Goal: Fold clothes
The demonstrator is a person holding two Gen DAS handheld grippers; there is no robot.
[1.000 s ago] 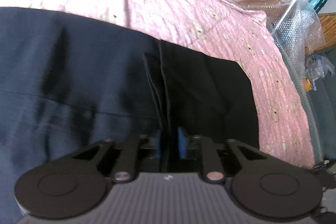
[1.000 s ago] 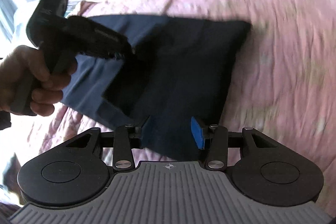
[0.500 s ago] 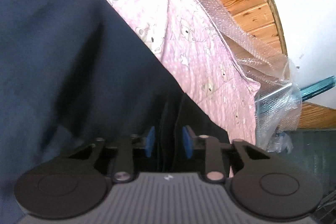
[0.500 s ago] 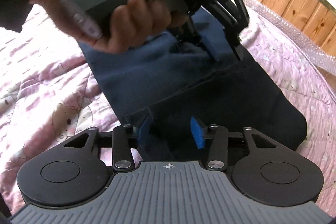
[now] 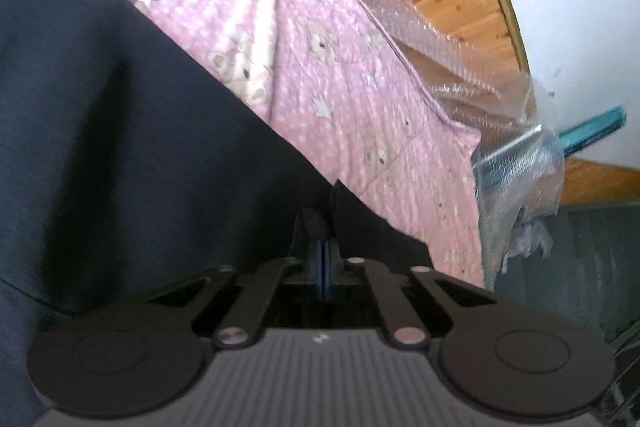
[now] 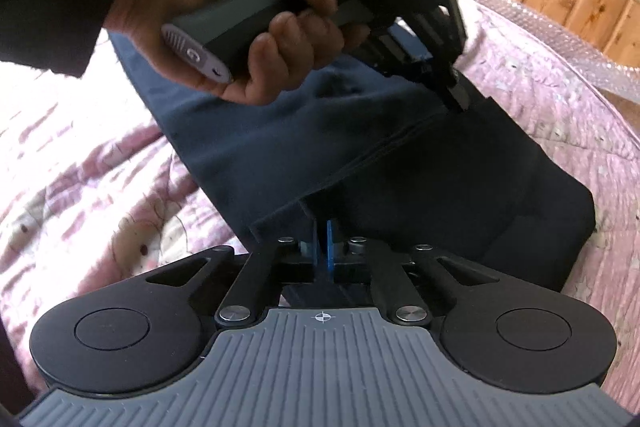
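Navy garment [image 6: 400,163] lies partly folded on the pink quilted bed [image 6: 80,187]. Right gripper [image 6: 325,247] is clamped on its near edge. Left gripper [image 6: 454,95], held in the person's hand [image 6: 240,7], pinches the far edge of the same fold, pads together on cloth.

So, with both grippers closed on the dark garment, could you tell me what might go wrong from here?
The left gripper and right gripper each pinch only a thin edge of the navy garment, so the cloth could slip out when lifted. The layered hem might separate, leaving one layer behind. The garment may also drag the pink quilt and wrinkle the fold.
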